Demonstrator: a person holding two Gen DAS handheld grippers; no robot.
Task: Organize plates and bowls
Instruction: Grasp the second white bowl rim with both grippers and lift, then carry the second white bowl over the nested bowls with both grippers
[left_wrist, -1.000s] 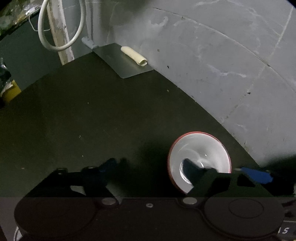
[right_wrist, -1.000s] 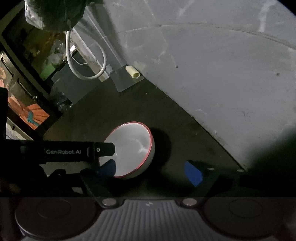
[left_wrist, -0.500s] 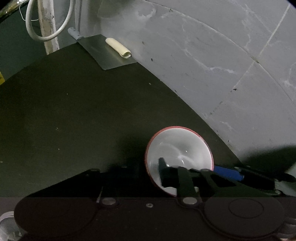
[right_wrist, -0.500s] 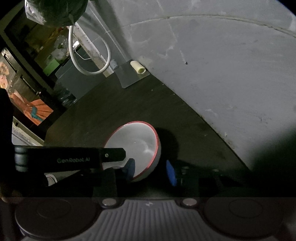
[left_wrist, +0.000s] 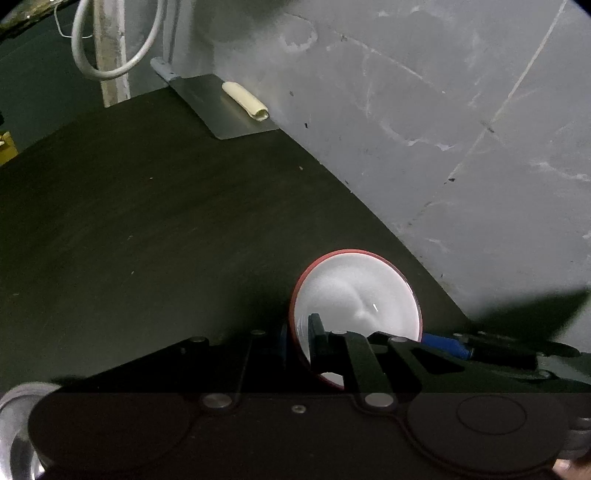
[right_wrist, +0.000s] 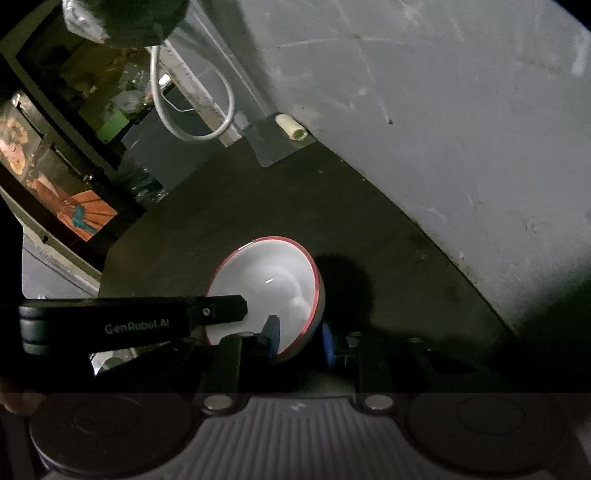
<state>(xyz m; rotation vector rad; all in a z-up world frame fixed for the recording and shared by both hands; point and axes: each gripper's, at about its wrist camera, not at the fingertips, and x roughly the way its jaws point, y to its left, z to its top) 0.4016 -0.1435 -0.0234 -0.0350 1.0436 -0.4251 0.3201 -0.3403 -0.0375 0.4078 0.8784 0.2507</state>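
Pinches the left-hand rim of the red-rimmed white bowl (left_wrist: 354, 291) with the left gripper (left_wrist: 299, 332), 1 pad inside the basin and 1 against the outer wall, jaws fully closed on it. Straddles the opposite rim with the right gripper (right_wrist: 300, 336), jaws closing now: outer blue pad just beside the bowl's wall, inner pad over the basin and seemingly a little apart from the rim, so not yet a firm clamp on that side.

Marks a clear change from 1 second ago, when both pairs of jaws stood wide on either side of the bowl and gripped nothing. Has barely shifted either hand meanwhile; only the jaws have come in.

Leaves the bowl sitting upright on the dark table (left_wrist: 147, 221), near the edge that meets the grey wall (left_wrist: 443, 129), casting a shadow toward that wall. Holds nothing inside the bowl but the 2 pads.

Farther out, shows a thin metal sheet (left_wrist: 229, 110) lying at the table's far corner with a cream-coloured roll (left_wrist: 245, 101) on it, and a white cable loop (left_wrist: 110, 55) hanging behind. Catches a shiny steel rim (left_wrist: 14, 424) at the lower left corner of the left wrist view, too cropped to name.

Suggests a 2-handed lift is close: left side secured, right side nearly so. Reveals no stack or rack, so cannot tell the bowl's destination.
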